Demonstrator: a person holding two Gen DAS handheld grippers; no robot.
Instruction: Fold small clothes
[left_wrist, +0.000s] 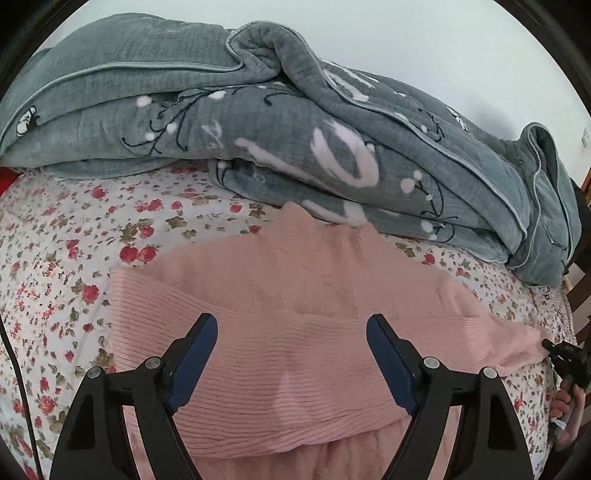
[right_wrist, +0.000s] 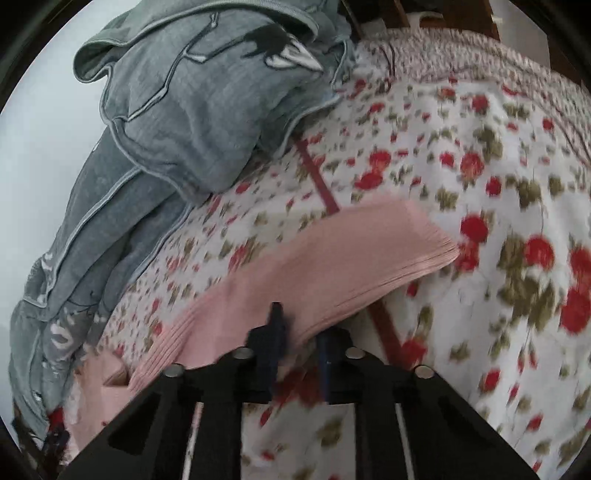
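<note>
Hovering your left gripper (left_wrist: 291, 354) wide over the pink sweater (left_wrist: 295, 295), jaws spread far apart and holding nothing. The sweater lies flat on the floral sheet (left_wrist: 55, 258), one sleeve folded across its body right under those jaws, its collar touching the grey quilt (left_wrist: 258, 129). Over to the right, your right gripper (right_wrist: 299, 332) has its jaws nearly together on the other sleeve (right_wrist: 332, 258), and that sleeve looks lifted off the sheet. Here's the risk: the grip looks thin, close to the knit's edge, so a quick swing could slip it free and leave the sleeve crooked. Drag too hard and the whole sweater may slide, undoing the fold on your left
</note>
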